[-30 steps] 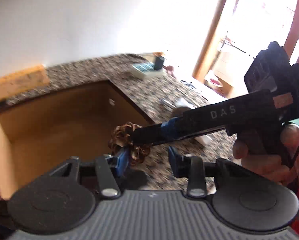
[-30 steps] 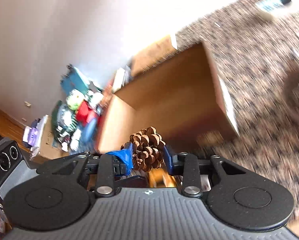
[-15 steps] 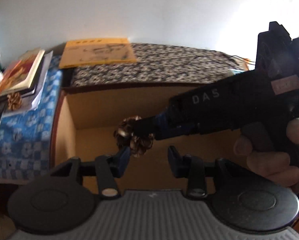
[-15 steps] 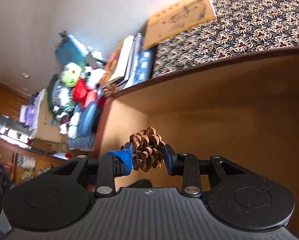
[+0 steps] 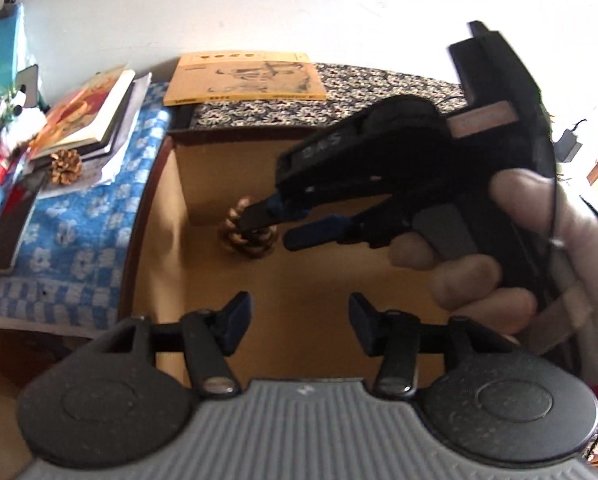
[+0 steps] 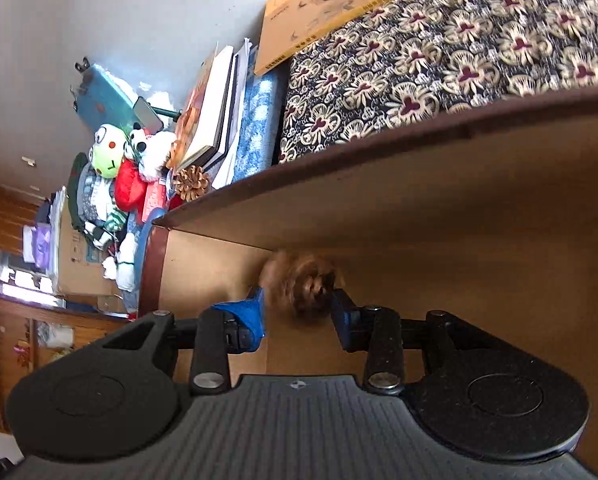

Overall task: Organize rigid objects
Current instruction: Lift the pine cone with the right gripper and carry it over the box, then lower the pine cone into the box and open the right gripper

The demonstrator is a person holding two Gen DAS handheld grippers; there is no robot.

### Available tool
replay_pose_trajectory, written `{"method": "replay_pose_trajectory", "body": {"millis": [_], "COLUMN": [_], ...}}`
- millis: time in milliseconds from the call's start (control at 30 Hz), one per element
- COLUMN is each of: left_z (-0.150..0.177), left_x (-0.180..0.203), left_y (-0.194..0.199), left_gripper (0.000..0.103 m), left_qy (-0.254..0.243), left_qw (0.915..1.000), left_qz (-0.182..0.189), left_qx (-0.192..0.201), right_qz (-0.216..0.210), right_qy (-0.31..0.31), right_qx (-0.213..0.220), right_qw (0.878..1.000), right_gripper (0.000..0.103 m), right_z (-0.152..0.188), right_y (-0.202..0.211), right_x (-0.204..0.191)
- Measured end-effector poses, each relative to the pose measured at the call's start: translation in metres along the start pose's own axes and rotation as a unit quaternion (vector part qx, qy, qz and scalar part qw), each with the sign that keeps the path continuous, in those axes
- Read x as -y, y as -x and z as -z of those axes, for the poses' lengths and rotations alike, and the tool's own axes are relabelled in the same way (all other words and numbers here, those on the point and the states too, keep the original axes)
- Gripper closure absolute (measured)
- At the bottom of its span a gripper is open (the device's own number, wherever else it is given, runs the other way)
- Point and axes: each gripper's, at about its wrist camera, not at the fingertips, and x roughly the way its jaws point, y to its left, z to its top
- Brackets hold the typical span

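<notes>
A brown pine cone (image 5: 247, 236) is inside the open cardboard box (image 5: 159, 240), near its far left corner; in the right wrist view the pine cone (image 6: 305, 286) is blurred, just beyond the fingertips. My right gripper (image 6: 297, 312) is open, its fingers apart on either side of the cone; it also shows in the left wrist view (image 5: 275, 226) reaching down into the box. My left gripper (image 5: 299, 316) is open and empty above the box's near side. A second pine cone (image 5: 65, 166) lies on the blue checked cloth left of the box.
Stacked books (image 5: 87, 116) and a yellow book (image 5: 245, 78) lie beyond the box on a blue cloth (image 5: 59, 240) and a floral cloth (image 6: 459, 48). Soft toys (image 6: 111, 156) are piled at the far left. A dark flat object (image 5: 9, 232) lies on the cloth.
My right gripper has opened and the pine cone has left its fingers, dropping into the box. The right gripper has tipped down into the box. The left gripper stays open.
</notes>
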Motion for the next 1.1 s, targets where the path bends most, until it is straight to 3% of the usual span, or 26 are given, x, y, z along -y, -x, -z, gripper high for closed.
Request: {"method": "replay_pose_trajectory", "body": {"millis": [200, 367, 800, 1100], "left_z": [-0.001, -0.002, 0.008, 0.010], "left_x": [0.005, 0.015, 0.024, 0.034], "left_y": [0.006, 0.014, 0.017, 0.058], "left_gripper": [0.049, 0.049, 0.048, 0.042], "left_qy": [0.001, -0.017, -0.037, -0.054], "left_qw": [0.9997, 0.9991, 0.9979, 0.9959], "left_qz": [-0.023, -0.039, -0.053, -0.061], "left_qx": [0.001, 0.007, 0.000, 0.037], "right_qz": [0.018, 0.023, 0.081, 0.066], "right_qy": [0.038, 0.029, 0.016, 0.013], "right_qx": [0.044, 0.084, 0.161, 0.223], "right_qw": [0.998, 0.996, 0.983, 0.973], "right_gripper": [0.081, 0.081, 0.080, 0.080], "right_z": [0.015, 0.035, 0.079, 0.124], "right_y": [0.042, 0.075, 0.101, 0.135], "right_x": [-0.008, 0.001, 0.008, -0.003]}}
